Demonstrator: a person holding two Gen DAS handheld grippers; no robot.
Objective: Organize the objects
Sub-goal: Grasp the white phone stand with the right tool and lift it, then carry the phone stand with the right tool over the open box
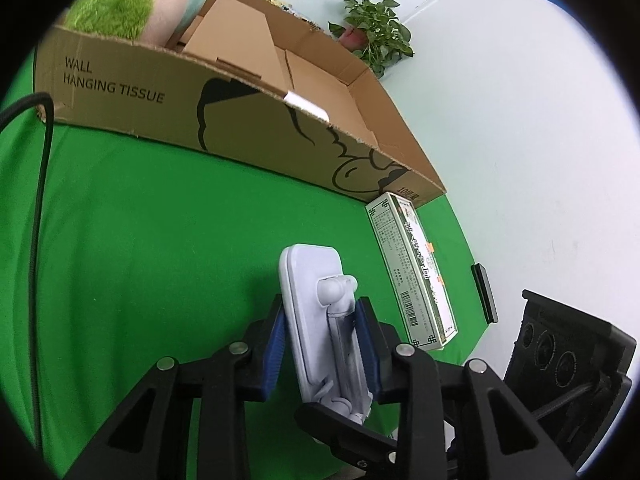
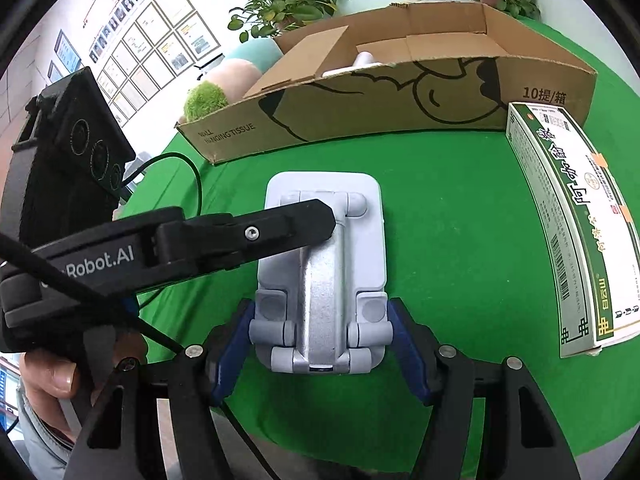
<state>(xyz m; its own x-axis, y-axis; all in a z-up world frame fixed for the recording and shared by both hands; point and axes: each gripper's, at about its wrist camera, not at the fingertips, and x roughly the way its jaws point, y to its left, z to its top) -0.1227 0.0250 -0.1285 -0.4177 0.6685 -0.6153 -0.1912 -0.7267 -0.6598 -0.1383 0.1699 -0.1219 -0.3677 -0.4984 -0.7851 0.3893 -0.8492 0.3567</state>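
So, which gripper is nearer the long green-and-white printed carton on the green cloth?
Right. The right gripper clamps the grey plastic phone stand, the carton lying just to its right; the left gripper grips the stand from the far, left side.

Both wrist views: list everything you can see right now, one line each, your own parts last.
Phone stand: one, pale grey, above the cloth, held by both tools.
Cardboard box: one, brown, open, behind the stand.
Carton: one, green and white, flat on the cloth, right of the stand.
Plush toy: one, green, pink, teal, behind the box.
Potted plants: two, green, far edge.
Cloth: one, green.
Left tool: shut on the stand.
Right tool: shut on the stand.
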